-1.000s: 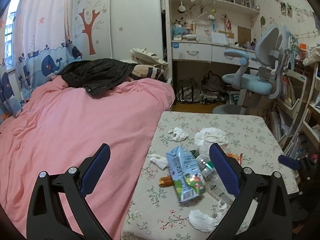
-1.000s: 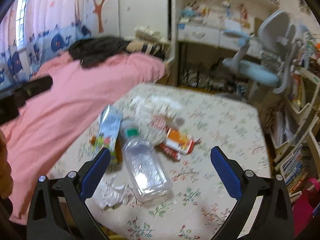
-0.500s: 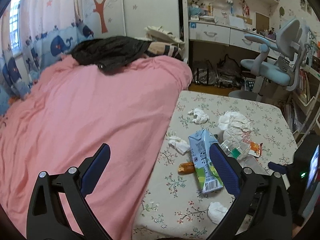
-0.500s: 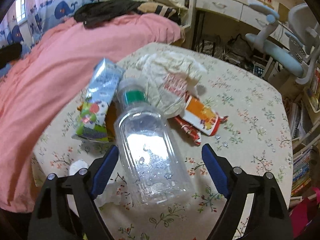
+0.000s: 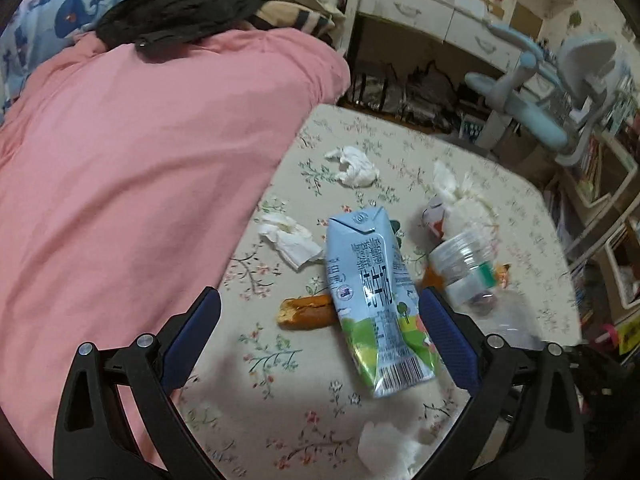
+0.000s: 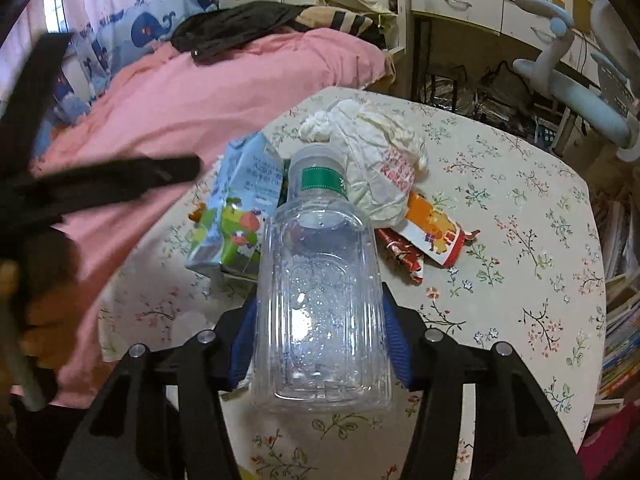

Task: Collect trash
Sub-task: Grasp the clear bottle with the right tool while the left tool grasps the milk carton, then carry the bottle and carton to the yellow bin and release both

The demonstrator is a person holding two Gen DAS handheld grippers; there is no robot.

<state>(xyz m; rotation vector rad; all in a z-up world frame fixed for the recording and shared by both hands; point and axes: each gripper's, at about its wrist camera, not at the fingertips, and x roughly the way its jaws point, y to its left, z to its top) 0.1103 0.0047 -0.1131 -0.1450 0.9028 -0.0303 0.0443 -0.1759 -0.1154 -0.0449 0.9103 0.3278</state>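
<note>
trash pickup looks barely started: every piece in view lies on the floral-cloth table (image 6: 520, 184), none seen bagged or binned, and no bin shows in either view.

right hand-held gripper (image 6: 320, 328): blue pads either side of the clear ribbed plastic bottle with green label band (image 6: 320, 280), and the jaws have just been closing on it. pads appear to touch the bottle walls, so judged clamped; bottle looks not yet lifted clear of the table.

left hand-held gripper (image 5: 320, 334): jaws wide apart, nothing held. light blue milk carton (image 5: 372, 304) lies between and just ahead of its pads, not touched; orange snack piece (image 5: 306, 312) partly under the carton.

left to do, judged: carton, snack piece, tissues, wrappers, then the bottle to wherever trash goes.

view differences:
- left wrist view alone shows three crumpled white tissues ahead of the left pads (image 5: 354, 166) (image 5: 290, 238) and below them (image 5: 384, 452).
- right wrist view alone shows the grip on the bottle, the orange-and-red snack wrapper (image 6: 432, 232) and the crumpled white printed bag (image 6: 380, 168) beyond the bottle cap.
</note>
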